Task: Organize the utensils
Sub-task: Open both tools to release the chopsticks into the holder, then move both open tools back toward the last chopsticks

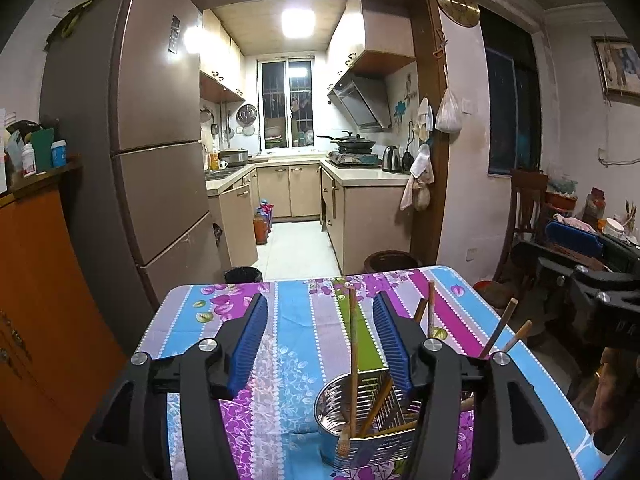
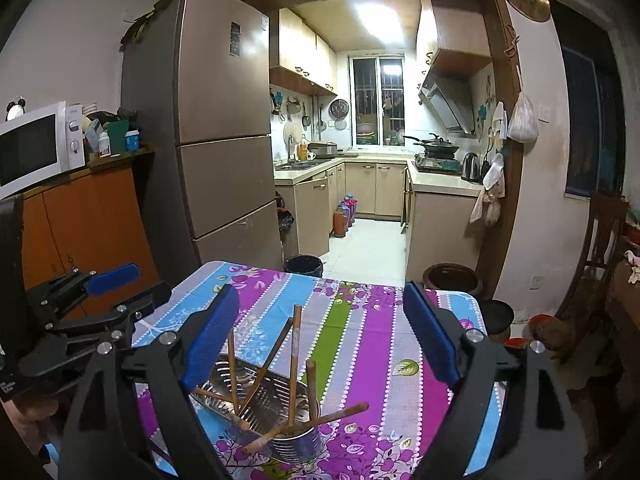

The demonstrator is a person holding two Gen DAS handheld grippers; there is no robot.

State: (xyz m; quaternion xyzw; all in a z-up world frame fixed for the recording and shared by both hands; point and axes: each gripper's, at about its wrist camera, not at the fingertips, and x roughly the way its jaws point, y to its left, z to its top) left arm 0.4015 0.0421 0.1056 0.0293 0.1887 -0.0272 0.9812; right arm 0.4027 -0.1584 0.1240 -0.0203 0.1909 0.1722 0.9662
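Left wrist: left gripper (image 1: 320,340) fingers half apart, empty; holder (image 1: 370,420) at 5 o'clock on surface (image 1: 296,320), chopsticks (image 1: 353,360) upright. Right wrist: right gripper (image 2: 324,340) fingers wide, empty; holder (image 2: 264,408) at 7 o'clock, nearer left finger; chopsticks (image 2: 295,364) wooden, splayed, leaning.

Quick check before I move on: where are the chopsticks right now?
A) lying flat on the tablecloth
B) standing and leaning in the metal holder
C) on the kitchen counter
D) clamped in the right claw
B: the chopsticks stand and lean inside the metal holder on the table, and the right claw is open with nothing between its pads.
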